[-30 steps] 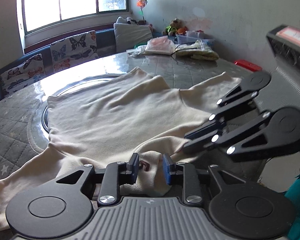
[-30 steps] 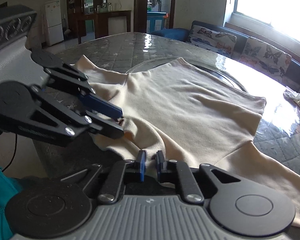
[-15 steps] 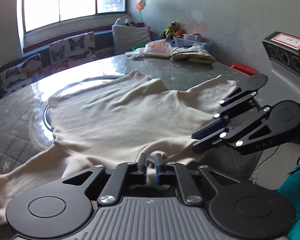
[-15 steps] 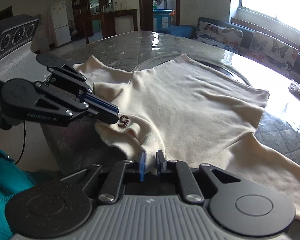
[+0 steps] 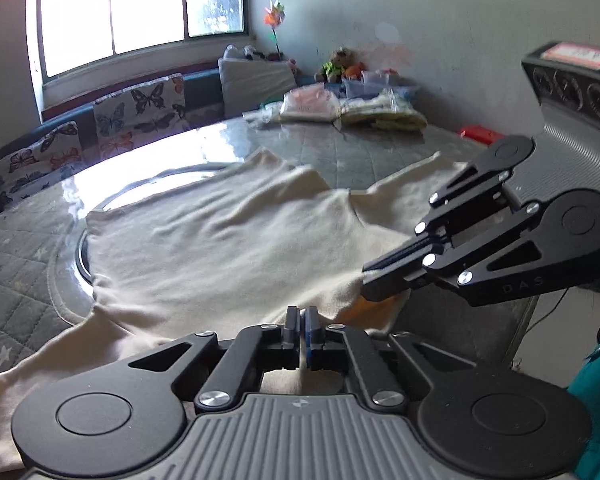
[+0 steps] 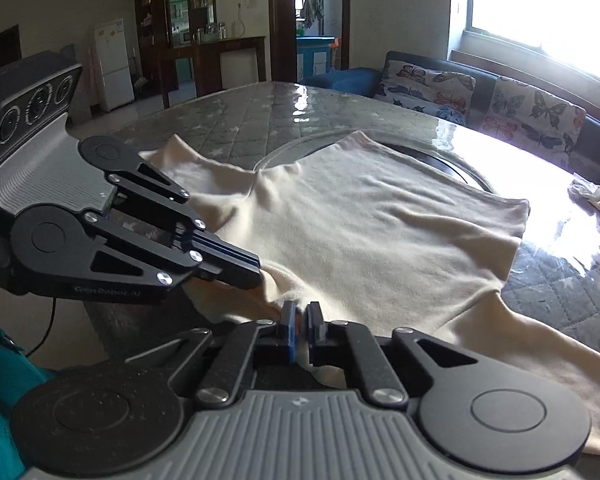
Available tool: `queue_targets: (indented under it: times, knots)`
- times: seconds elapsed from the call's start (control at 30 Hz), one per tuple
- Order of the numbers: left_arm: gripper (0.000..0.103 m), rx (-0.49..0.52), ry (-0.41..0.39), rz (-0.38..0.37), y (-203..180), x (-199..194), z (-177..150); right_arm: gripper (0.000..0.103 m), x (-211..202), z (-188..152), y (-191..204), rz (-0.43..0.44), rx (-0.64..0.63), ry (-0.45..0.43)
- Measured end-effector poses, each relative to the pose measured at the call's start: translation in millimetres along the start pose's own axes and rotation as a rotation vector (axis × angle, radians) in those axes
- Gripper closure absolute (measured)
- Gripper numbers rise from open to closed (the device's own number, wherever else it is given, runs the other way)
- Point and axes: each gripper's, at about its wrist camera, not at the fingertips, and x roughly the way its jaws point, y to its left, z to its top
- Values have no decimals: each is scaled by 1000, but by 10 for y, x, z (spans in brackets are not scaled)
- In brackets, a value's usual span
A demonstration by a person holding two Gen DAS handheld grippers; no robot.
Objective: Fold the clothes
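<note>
A cream long-sleeved shirt (image 5: pixel 228 248) lies spread on the round table, body flat, sleeves out to both sides; it also shows in the right wrist view (image 6: pixel 380 232). My left gripper (image 5: pixel 301 316) is shut on the shirt's near edge by the collar. My right gripper (image 6: pixel 300 316) is shut on the same near edge, close beside the left one. Each gripper shows in the other's view, the right gripper (image 5: pixel 376 286) from the left wrist and the left gripper (image 6: pixel 248 276) from the right wrist, both pinching cloth at the table's front edge.
The table (image 5: pixel 360 160) has a quilted grey cover under glass and a round turntable ring (image 6: pixel 452 164). Bags and packets (image 5: pixel 340 108) lie at its far side. A butterfly-print sofa (image 6: pixel 480 96) runs under the window. A teal garment (image 5: pixel 596 412) hangs near me.
My left gripper went from open around the collar edge to shut on it. Both grippers have drawn the near edge slightly up and toward me; the collar label is now hidden.
</note>
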Motion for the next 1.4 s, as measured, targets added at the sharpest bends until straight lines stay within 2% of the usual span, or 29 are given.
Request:
queue_targets:
  times: [0.17, 0.43, 0.57, 0.63, 0.73, 0.87, 1.0, 1.1, 1.4]
  knots:
    - [101, -27, -36, -23, 45, -177, 10, 99, -95, -12, -22, 37, 0, -10]
    - [101, 14, 65, -51, -22, -24, -124, 97, 25, -117, 14, 68, -23, 69]
    - [99, 16, 13, -63, 36, -143, 35, 97, -96, -22, -105, 97, 9, 46]
    - [99, -2, -11, -57, 82, -125, 144, 96, -149, 40, -200, 78, 21, 26]
    - [99, -30, -31, -45, 128, -17, 292, 96, -175, 155, -420, 6, 37, -4]
    - [98, -78, 19, -105, 59, 375, 362, 94, -89, 298, -777, -113, 70, -21]
    - [95, -66, 78, -172, -149, 686, 360, 93, 51, 455, -1204, -199, 123, -29]
    - [94, -54, 86, -216, -292, 808, 399, 92, 206, 573, -1517, -231, 180, -28]
    - [91, -77, 86, -278, -397, 1043, 560, 76, 816, 865, -2146, -257, 252, 19]
